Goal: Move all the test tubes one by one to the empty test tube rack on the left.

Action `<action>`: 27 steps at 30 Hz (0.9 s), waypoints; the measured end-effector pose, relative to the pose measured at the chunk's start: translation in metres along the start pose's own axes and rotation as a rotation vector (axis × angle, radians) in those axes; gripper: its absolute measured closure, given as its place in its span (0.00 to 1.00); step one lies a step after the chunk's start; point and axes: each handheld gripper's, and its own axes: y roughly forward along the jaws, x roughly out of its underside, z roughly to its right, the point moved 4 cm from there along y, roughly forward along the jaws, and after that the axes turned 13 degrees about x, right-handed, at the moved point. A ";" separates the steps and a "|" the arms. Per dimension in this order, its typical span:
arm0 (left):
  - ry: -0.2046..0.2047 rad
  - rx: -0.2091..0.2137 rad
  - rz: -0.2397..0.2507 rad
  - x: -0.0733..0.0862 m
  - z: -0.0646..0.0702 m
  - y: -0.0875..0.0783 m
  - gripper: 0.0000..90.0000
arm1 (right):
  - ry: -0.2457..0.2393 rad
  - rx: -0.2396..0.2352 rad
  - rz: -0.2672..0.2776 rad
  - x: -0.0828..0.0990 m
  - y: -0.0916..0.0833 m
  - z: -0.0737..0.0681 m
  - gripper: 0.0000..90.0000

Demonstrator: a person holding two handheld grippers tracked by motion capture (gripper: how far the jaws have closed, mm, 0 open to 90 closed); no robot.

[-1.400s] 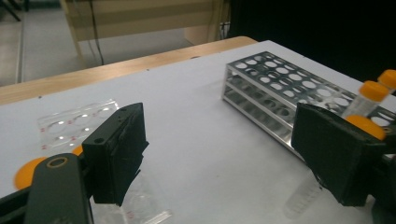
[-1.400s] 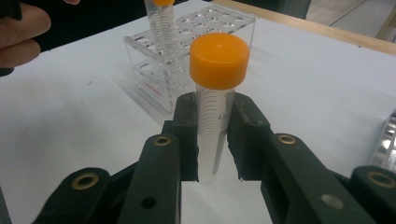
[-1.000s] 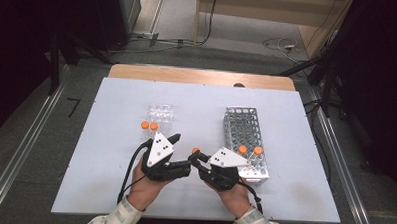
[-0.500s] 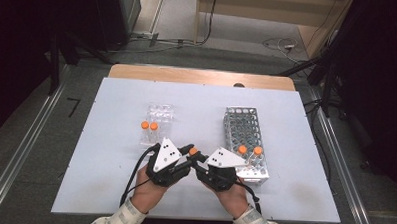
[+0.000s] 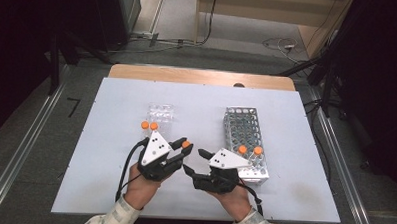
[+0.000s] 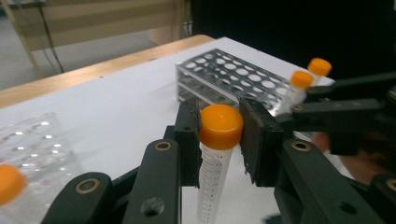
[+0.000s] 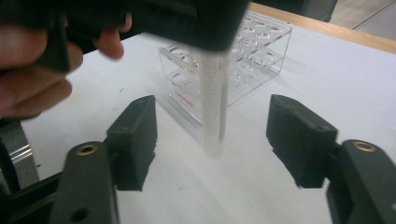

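Since a second ago, my left gripper (image 6: pixel 219 135) has clamped the orange-capped tube (image 6: pixel 219 128) while my right gripper (image 7: pixel 210 140), at 3 o'clock, just opened, handing it over.

The tube (image 6: pixel 215 158) is a clear plastic centrifuge tube with an orange screw cap (image 6: pixel 220 126) and a printed graduation scale running down its side. It hangs upright, cap uppermost, clamped at the cap between the jaws of the left gripper (image 5: pixel 184 146), above the white desk (image 5: pixel 111 104) and clear of its surface. Seen from above, its cap shows as an orange dot between the two racks, near the front middle of the desk. In the right gripper view its clear body (image 7: pixel 214 102) hangs straight down, its rounded lower end free in the air above the desk, between the open jaws of the right gripper (image 7: pixel 219 140), touching neither.
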 end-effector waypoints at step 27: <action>-0.047 -0.192 0.073 -0.013 -0.054 -0.030 0.78 | -0.002 0.001 -0.007 0.004 -0.009 0.001 0.30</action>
